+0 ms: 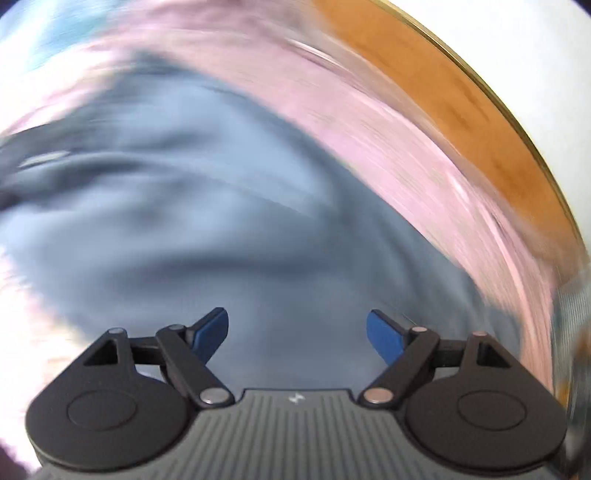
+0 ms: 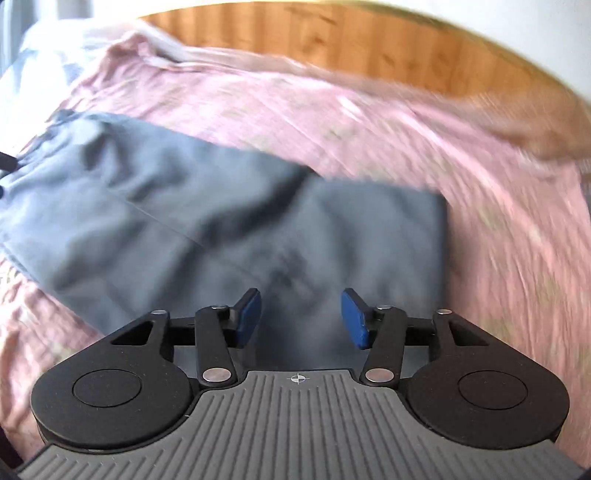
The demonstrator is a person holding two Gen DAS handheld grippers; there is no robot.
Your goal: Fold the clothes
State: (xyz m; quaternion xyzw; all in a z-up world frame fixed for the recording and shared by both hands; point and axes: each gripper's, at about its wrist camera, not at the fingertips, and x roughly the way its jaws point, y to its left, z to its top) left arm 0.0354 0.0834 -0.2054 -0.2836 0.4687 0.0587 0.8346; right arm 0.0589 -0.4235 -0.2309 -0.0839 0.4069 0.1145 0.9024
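Two grippers are in front of me and both hold nothing. My left gripper has its blue fingers spread wide, with only grey cloth showing in the gap. My right gripper is also spread, a little less widely, and I see nothing pinched between its fingers either.

What I am folding is a grey garment, which lies on a pink bedsheet, with a wooden headboard beyond it. From the right wrist view, the garment looks partly folded: a neat rectangular section with a straight edge lies at the right, while the part towards the left is looser and creased. A dark cord or tie seems to sit at its far left edge, but it is too blurred for me to be sure. Further back at the upper left lies some pale blue cloth, possibly another piece waiting; I cannot tell.

My left wrist view is heavily smeared, so I only make out the garment filling the middle and the sheet curving round it.

I judge the work as somewhere in the middle: at least one fold appears made, and the loose end is not yet brought over or smoothed.
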